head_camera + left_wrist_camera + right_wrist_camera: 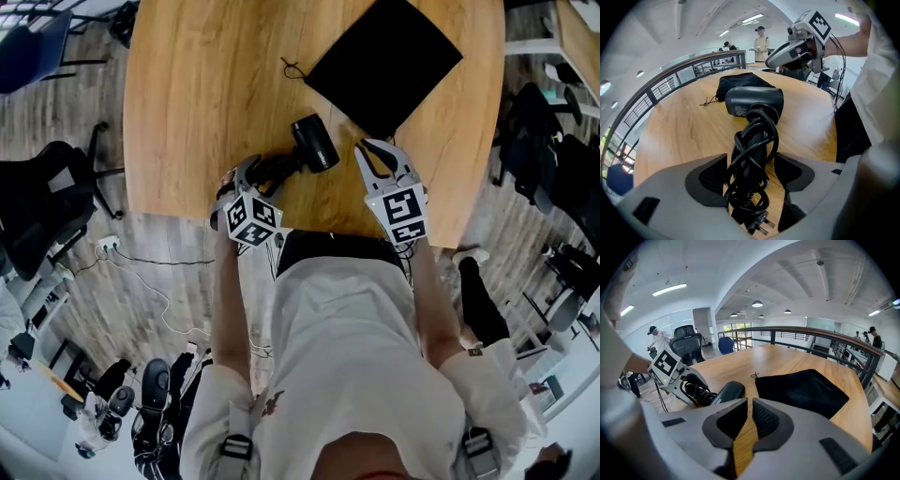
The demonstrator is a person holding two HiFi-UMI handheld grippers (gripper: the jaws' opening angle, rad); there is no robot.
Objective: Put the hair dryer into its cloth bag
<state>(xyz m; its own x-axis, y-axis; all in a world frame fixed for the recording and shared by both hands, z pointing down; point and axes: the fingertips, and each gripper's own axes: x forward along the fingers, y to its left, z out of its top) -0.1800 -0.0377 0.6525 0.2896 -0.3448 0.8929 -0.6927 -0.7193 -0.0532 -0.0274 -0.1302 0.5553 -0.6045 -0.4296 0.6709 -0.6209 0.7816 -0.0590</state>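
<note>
The black hair dryer (314, 141) lies on the wooden table (206, 84) with its barrel toward the bag and its cord wound round the handle (752, 154). My left gripper (265, 173) is open, its jaws standing either side of that wrapped handle with a gap showing on the right; the plug sticks out near the camera. The black cloth bag (384, 61) lies flat further back, its drawstring (292, 68) trailing left. My right gripper (375, 148) is shut on nothing, hovering right of the dryer and just in front of the bag (801, 390).
The table's near edge (309, 223) runs just in front of both grippers, against the person's body. Black office chairs (42, 202) and cables (141, 267) are on the floor to the left, more chairs (539, 155) to the right. A railing (811, 333) runs behind the table.
</note>
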